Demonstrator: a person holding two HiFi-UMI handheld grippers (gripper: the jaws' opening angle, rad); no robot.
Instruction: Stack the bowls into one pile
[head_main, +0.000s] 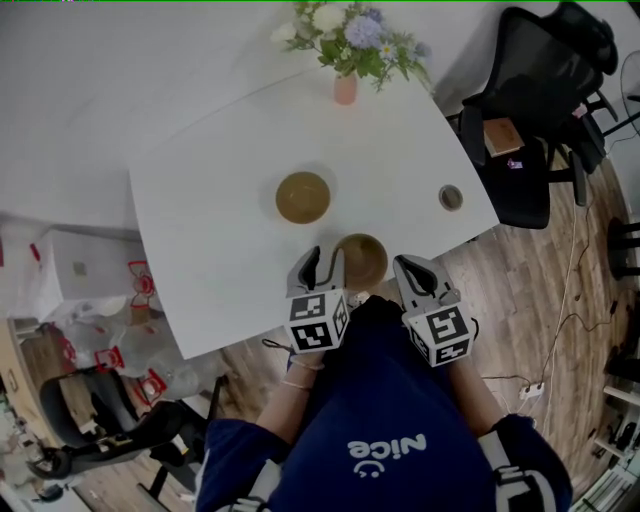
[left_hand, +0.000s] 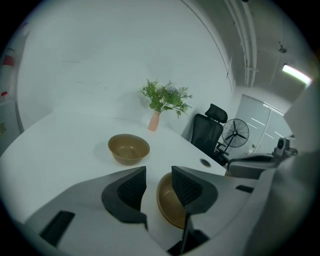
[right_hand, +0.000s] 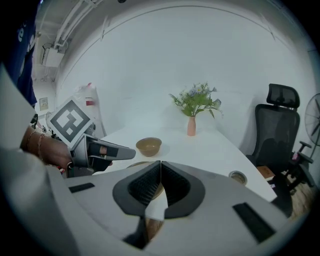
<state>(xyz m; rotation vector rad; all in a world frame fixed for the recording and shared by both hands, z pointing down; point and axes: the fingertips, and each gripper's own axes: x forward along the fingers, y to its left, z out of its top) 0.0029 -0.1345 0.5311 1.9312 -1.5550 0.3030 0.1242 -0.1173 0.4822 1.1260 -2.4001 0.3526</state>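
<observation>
**A:** Where do the two bowls sit?

**B:** Both are on the white table (head_main: 215, 225), upright and well apart. The far tan round bowl (head_main: 303, 197) stands near the table's middle. The near tan round bowl (head_main: 362, 260) is close to the edge by the person, between the two grippers.

**A:** Is the left gripper (left_hand: 159, 182) holding anything?

**B:** No, it is released. Its jaws stand wide apart, and the near bowl's rim shows in the gap beside the right-hand pad, but neither pad presses on it.

**A:** And the right gripper (right_hand: 160, 172)?

**B:** Clenched. Its ribbed pads meet with nothing between them, and it hangs just to the right of the near bowl, which shows below its jaws.

**A:** What else is on the table?

**B:** A pink vase of flowers (head_main: 345, 88) at the far edge. A black office chair (head_main: 535, 110) stands off the right corner.
</observation>
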